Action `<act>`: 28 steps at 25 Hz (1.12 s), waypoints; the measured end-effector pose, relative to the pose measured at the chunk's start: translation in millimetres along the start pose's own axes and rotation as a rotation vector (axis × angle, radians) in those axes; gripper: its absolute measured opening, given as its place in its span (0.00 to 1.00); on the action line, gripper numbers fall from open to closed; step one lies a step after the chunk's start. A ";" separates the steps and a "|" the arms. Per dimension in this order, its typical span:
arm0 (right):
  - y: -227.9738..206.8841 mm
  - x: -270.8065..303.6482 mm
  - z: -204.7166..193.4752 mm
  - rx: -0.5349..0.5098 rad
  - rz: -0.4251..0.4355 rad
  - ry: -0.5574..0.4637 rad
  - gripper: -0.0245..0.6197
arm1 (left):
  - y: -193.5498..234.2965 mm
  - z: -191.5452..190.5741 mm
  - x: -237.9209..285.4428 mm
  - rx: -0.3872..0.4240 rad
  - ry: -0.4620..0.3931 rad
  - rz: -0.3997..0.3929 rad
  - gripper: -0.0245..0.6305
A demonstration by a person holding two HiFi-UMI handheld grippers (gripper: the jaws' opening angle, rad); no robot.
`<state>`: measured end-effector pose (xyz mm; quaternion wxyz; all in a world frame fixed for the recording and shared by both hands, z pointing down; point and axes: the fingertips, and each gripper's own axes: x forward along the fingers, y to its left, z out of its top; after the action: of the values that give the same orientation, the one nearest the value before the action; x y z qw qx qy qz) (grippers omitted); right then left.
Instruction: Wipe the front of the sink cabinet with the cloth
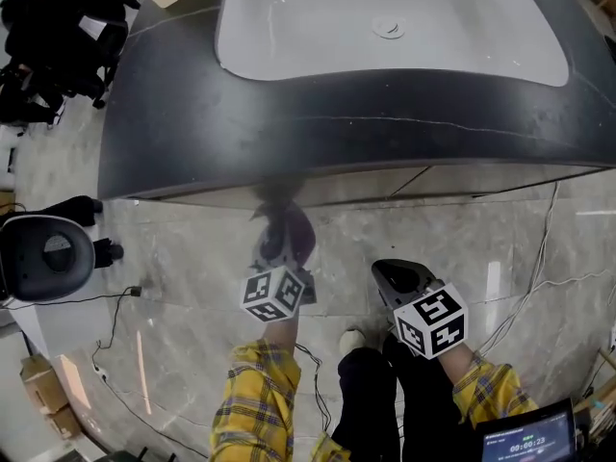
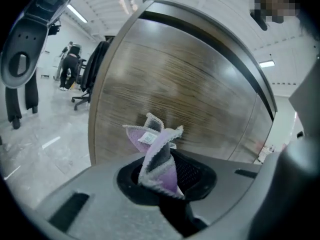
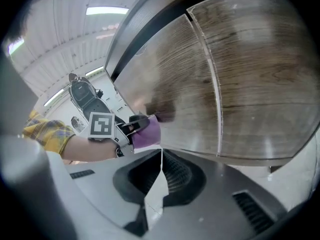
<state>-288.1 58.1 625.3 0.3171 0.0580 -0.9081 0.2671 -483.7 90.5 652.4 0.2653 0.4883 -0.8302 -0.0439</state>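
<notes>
Two yellow checked sleeves [image 1: 258,402] are nearest. The left gripper [image 1: 279,243] is shut tight on the purple cloth [image 2: 159,156], which sticks up bunched between its jaws. The cloth is low down, under the dark counter [image 1: 289,114], right up at the brown wood front of the cabinet [image 2: 190,94]. I cannot tell if it touches the wood. The right gripper [image 3: 160,156] is to the right, a bit back from the cabinet. Its jaws are closed together with nothing in them. The white sink [image 1: 385,27] is far, on top.
</notes>
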 end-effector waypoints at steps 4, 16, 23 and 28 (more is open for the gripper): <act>-12.5 -12.0 -4.8 0.021 -0.013 -0.012 0.05 | -37.0 -12.9 9.5 0.057 0.036 -0.080 0.11; -58.6 -50.3 -26.6 0.118 -0.089 -0.041 0.05 | -116.5 -51.3 40.3 0.087 0.112 -0.206 0.11; -80.2 -67.4 -31.0 0.159 -0.119 -0.071 0.05 | -157.5 -68.1 57.5 0.091 0.146 -0.262 0.11; -92.6 -75.7 -35.7 0.183 -0.140 -0.084 0.05 | -179.3 -79.7 64.6 0.098 0.165 -0.294 0.11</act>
<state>-183.2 -6.9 644.3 0.2899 0.1614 -0.8862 0.3233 -328.7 -41.7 686.8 0.2990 0.6188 -0.7264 -0.0014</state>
